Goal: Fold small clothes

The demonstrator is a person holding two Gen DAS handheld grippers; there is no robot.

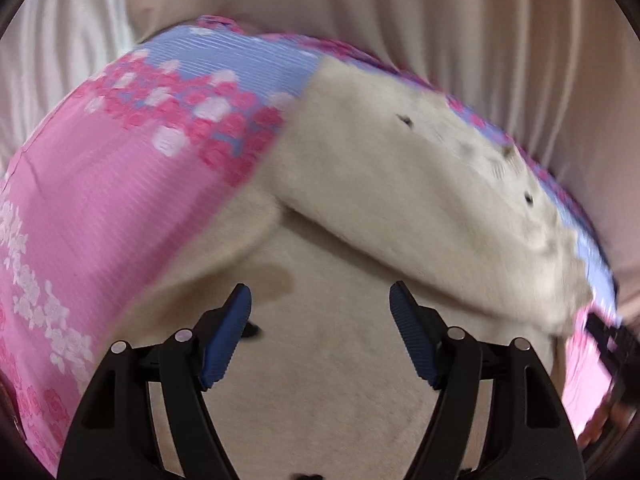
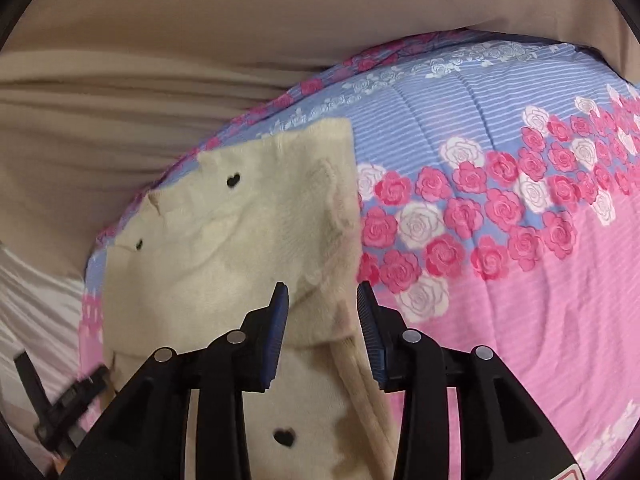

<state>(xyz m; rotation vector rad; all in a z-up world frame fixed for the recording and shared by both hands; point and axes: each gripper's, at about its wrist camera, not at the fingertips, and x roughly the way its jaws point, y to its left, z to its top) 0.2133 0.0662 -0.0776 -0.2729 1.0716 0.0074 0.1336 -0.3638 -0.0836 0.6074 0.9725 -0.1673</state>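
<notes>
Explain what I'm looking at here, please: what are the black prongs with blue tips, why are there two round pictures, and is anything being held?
There is no robot. A person holds one pair of black plastic tongs in each hand, and each pair carries a wide-angle camera that looks forward along its two blue-padded fingers. That is why both pictures are round and bent at the edges.

One picture is from the left tongs, the other from the right tongs. Both pairs stand open and hold nothing.

Under them lies a cream knitted garment with small black hearts, part of it already folded over, on a pink and blue rose-patterned quilt. Beige curtain-like cloth hangs behind. The left picture is blurred.
</notes>
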